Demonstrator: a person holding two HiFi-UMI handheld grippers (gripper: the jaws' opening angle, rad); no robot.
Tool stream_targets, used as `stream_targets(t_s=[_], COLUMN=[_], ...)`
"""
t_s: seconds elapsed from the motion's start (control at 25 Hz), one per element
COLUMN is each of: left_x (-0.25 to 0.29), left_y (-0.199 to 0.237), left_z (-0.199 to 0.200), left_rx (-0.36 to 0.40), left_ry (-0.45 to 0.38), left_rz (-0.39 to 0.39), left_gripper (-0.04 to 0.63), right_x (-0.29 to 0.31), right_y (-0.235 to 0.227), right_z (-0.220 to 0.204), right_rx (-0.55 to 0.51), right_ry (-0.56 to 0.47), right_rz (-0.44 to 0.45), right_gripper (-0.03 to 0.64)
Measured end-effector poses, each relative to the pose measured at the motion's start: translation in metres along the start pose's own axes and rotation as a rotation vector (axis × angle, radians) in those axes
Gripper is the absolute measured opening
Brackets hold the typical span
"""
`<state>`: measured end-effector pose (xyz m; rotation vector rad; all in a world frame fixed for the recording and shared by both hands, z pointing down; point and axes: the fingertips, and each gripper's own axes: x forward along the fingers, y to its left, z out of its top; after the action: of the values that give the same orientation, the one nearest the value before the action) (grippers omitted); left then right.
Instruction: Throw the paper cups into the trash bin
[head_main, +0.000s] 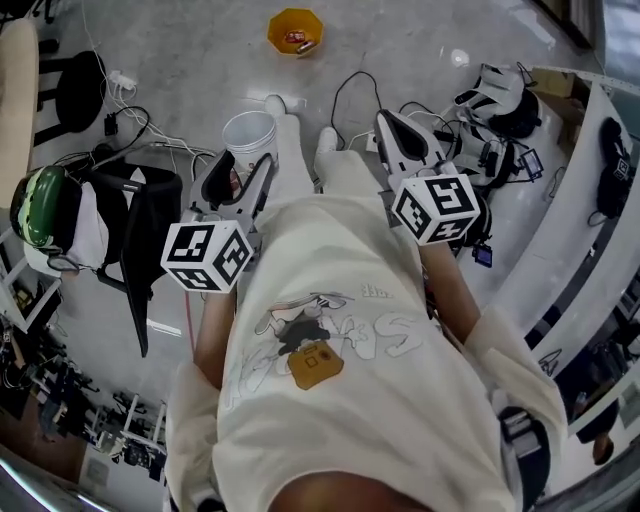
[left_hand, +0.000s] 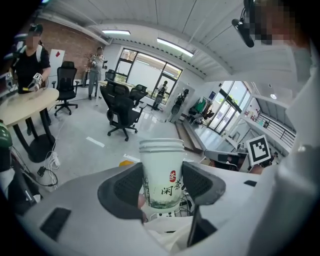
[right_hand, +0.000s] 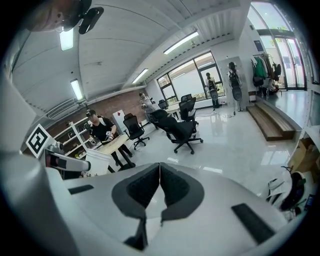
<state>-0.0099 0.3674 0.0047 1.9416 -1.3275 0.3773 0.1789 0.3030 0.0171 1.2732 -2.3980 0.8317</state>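
Note:
A stack of white paper cups (head_main: 250, 135) with green print is held upright in front of my chest, and my left gripper (head_main: 243, 165) is shut on it. The left gripper view shows the stack (left_hand: 162, 172) squeezed between the two dark pads (left_hand: 125, 187), rims upward. My right gripper (head_main: 402, 130) is level with it on the other side, shut with nothing in it; its pads (right_hand: 172, 187) meet in the right gripper view. An orange bin (head_main: 295, 31) stands on the floor further ahead, with small bits inside.
Cables and a power strip (head_main: 120, 85) lie on the grey floor at left. A black chair (head_main: 140, 215) with a green helmet (head_main: 38, 205) stands left. Gloves and gear (head_main: 500, 100) lie by a white curved desk (head_main: 590, 210) at right. People and office chairs (left_hand: 120, 112) stand further off.

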Motion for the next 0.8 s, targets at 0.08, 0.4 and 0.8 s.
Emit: stream_targets(t_s=[0.08, 0.4, 0.8], left_x=[0.010, 0.068, 0.152], left_y=[0.014, 0.072, 0.153], left_z=[0.005, 0.068, 0.118], left_rx=[-0.022, -0.012, -0.058], left_ry=[0.012, 0.045, 0.092], left_rz=[0.001, -0.068, -0.076], left_gripper=[0.258, 0.258, 0.258], right_x=[0.017, 0.095, 0.198], right_y=[0.001, 0.003, -0.005], right_z=[0.005, 0.051, 0.081], right_rx=[-0.001, -0.014, -0.011], right_ry=[0.016, 0.038, 0.095], right_rz=[0.000, -0.042, -0.075], right_gripper=[0.008, 0.008, 0.008])
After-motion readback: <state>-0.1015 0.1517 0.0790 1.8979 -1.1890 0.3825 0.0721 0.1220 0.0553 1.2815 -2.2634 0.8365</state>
